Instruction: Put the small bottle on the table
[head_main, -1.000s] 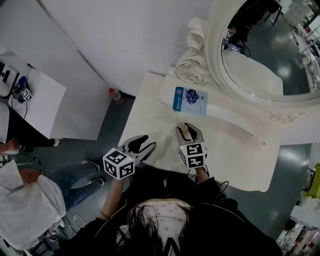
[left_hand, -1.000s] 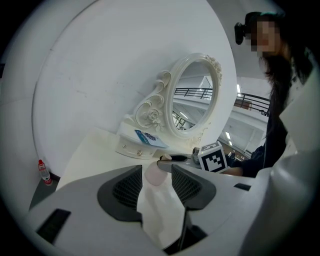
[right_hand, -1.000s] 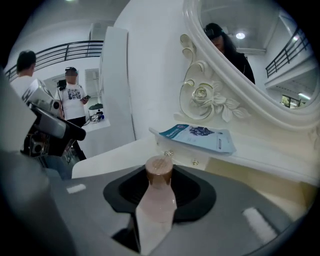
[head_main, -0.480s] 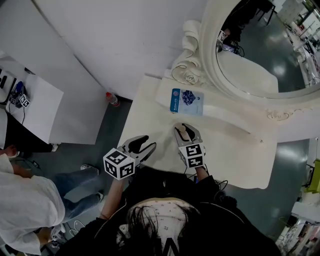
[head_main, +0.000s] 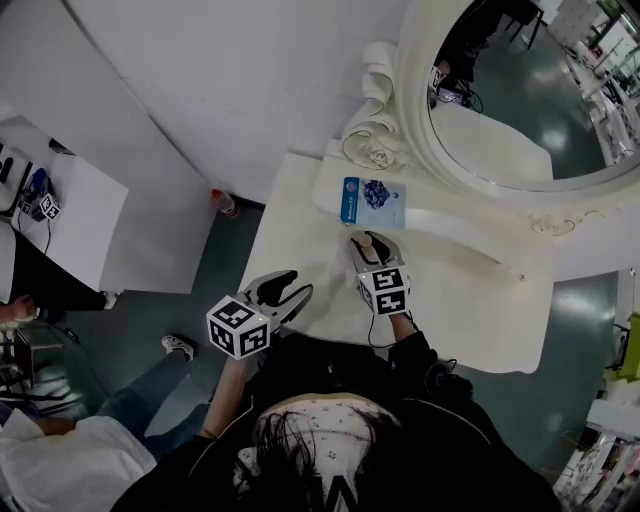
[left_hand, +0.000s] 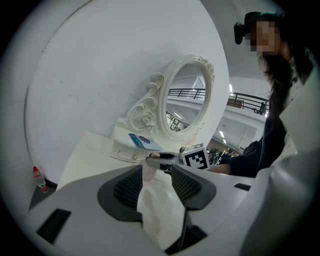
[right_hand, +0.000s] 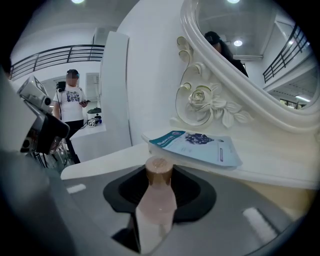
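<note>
Noting the cream surface (head_main: 296, 228), extending in front of the blue booklet (head_main: 372, 201). Noting the ornate mirror (head_main: 500, 110) behind that booklet, and the raised shelf (head_main: 455, 228) beneath it.

Recording the right gripper (head_main: 370, 246) hovering just short of the booklet, pinching the small bottle (right_hand: 156, 200) by its pale body, brown cap pointing toward the booklet. Recording the left gripper (head_main: 286, 288) waiting well back from the booklet at the surface's near edge, apparently nipping a pale crumpled thing (left_hand: 160, 205), perhaps tissue.

Judging the bottle as not yet set down. Failing to confirm any contact with the surface.

Flagging hazards:
- Appearing to lie along the jaws, cap forward, rather than upright; likely tipping and rolling toward the booklet if let go at this angle.
- Risking a drop and bounce if released while clear of the surface.
- Risking a knock against the shelf, or a shove of the booklet itself, if carried further that way.
- Risking a pull-over on withdrawal if snagging on the pads.
</note>
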